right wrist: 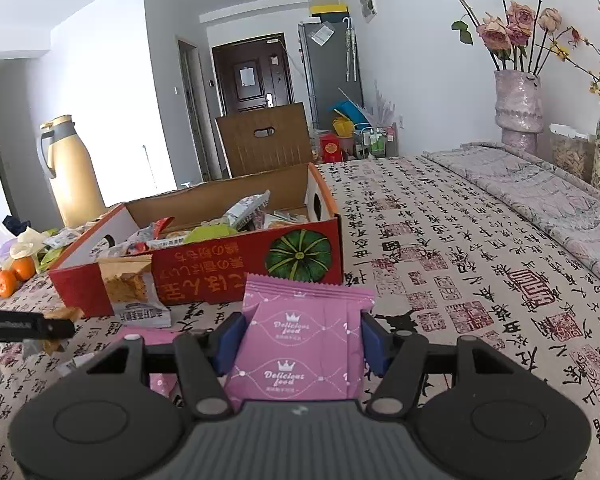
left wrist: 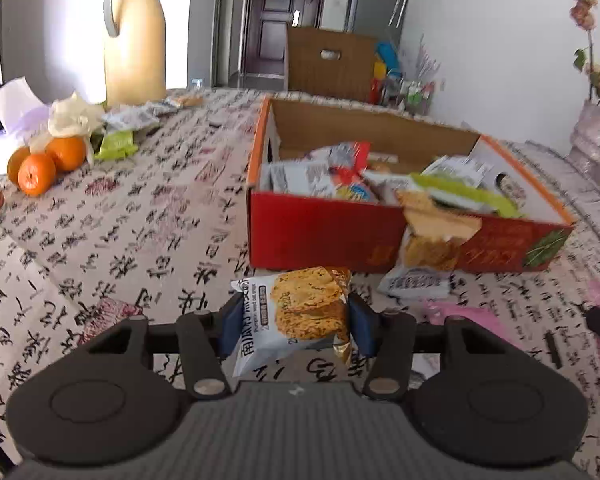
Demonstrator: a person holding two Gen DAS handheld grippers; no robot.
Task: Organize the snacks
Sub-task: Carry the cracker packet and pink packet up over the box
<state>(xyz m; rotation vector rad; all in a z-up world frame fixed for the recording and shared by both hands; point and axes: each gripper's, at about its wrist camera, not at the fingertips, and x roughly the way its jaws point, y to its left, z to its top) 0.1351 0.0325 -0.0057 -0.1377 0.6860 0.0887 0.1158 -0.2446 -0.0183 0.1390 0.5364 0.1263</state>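
Observation:
My left gripper point(left wrist: 294, 320) is shut on a white cracker packet point(left wrist: 296, 312) printed with golden crisps, held just above the cloth in front of the red cardboard box point(left wrist: 324, 236). The box holds several snack packets point(left wrist: 340, 180); another cracker packet point(left wrist: 432, 240) hangs over its front wall. My right gripper point(right wrist: 302, 340) is shut on a pink snack packet point(right wrist: 300, 344) marked with crowns, near the box point(right wrist: 228, 272) and to its right. The other gripper's black tip point(right wrist: 28, 325) shows at the left edge of the right wrist view.
The table wears a calligraphy-print cloth point(left wrist: 140, 240). Oranges point(left wrist: 44, 164), loose packets point(left wrist: 120, 140) and a yellow thermos jug point(left wrist: 134, 36) stand at the far left. More pink packets point(left wrist: 472, 316) lie on the cloth. Vases with dried roses point(right wrist: 518, 108) stand at the far right.

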